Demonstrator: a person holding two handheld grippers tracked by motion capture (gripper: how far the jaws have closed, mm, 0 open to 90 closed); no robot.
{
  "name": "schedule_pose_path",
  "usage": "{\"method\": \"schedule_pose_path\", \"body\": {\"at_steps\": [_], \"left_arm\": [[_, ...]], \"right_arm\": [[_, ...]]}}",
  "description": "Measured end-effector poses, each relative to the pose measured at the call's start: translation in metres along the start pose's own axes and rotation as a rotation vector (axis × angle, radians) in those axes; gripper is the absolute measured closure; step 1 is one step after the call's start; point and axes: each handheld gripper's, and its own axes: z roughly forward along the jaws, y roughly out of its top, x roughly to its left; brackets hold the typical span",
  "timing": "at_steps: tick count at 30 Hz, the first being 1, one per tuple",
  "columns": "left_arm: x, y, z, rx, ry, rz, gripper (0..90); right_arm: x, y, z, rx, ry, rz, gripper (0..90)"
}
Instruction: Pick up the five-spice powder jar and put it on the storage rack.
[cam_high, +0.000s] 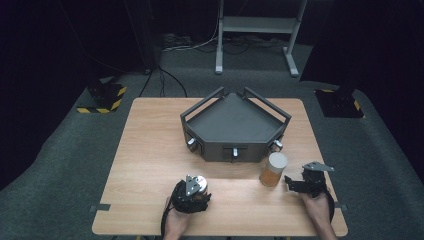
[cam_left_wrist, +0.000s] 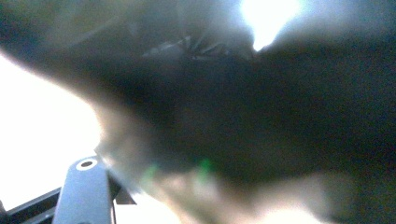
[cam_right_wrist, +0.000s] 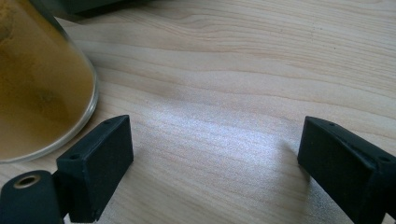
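At the lower centre of the high view the left tool (cam_high: 196, 186) has clamped a small round silvery-topped object (cam_high: 199, 182) on the bench (cam_high: 150, 150), probably rigid and slippery, best gripped across its sides, while the right tool (cam_right_wrist: 215, 144) stands wide beside the jar (cam_high: 273, 169).

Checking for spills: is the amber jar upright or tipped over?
Upright: the jar stands on its base on the table, pale lid on top.

A light wooden surface (cam_high: 150, 150) stands on grey carpet (cam_high: 60, 150) in a dark room. Behind it rises a pale grey metal stand (cam_high: 257, 25) with cables (cam_high: 200, 45) at its feet. Black bases marked with yellow-black hazard tape (cam_high: 105, 96) sit at both sides.
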Motion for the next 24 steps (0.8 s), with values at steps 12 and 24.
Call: {"method": "schedule_pose_path", "body": {"at_steps": [12, 24], "left_arm": [[-0.009, -0.010, 0.003, -0.099, 0.001, -0.111, 31.1], [-0.004, 0.011, -0.004, -0.081, -0.046, -0.072, 31.1]], "right_arm": [[0.000, 0.000, 0.000, 0.000, 0.000, 0.000, 10.2], [0.000, 0.000, 0.000, 0.000, 0.000, 0.000, 10.2]]}}
